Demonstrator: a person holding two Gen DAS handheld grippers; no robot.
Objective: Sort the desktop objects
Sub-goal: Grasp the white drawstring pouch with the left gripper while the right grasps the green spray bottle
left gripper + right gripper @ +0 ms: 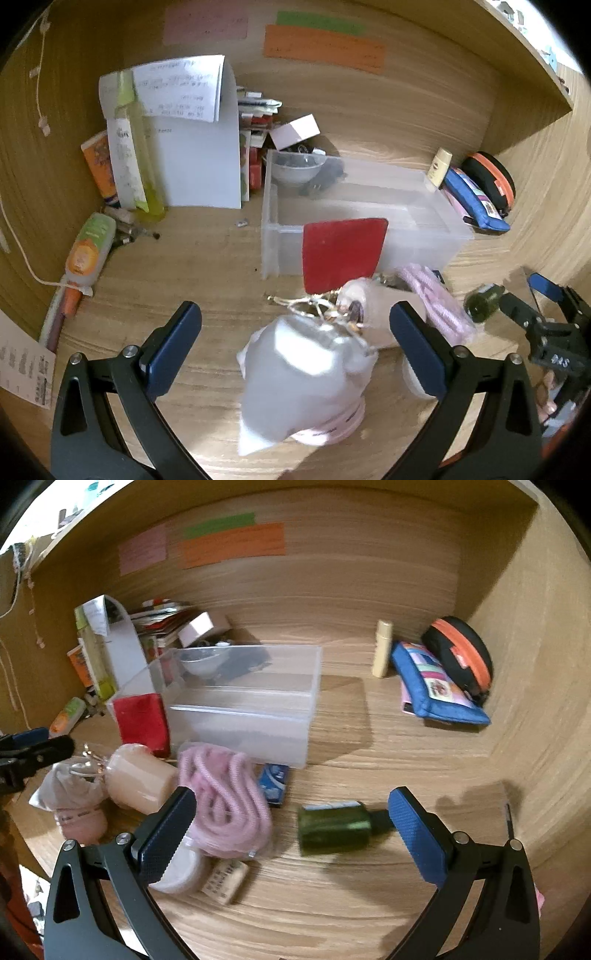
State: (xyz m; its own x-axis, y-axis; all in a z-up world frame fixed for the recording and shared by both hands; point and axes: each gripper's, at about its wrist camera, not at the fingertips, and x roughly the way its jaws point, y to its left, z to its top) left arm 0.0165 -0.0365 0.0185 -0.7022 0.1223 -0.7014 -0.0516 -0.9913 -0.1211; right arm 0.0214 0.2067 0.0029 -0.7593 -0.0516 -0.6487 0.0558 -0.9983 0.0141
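Desk clutter before clear bin; both tongs spread wide, empty.
White pouch between left gripper fingers, blurred; green bottle between right gripper fingers, untouched; white jar part-hidden.

surface: wood-grain | on it: clear plastic bin; pink cord bundle; green bottle lying on its side; white drawstring pouch; blue zip pouch
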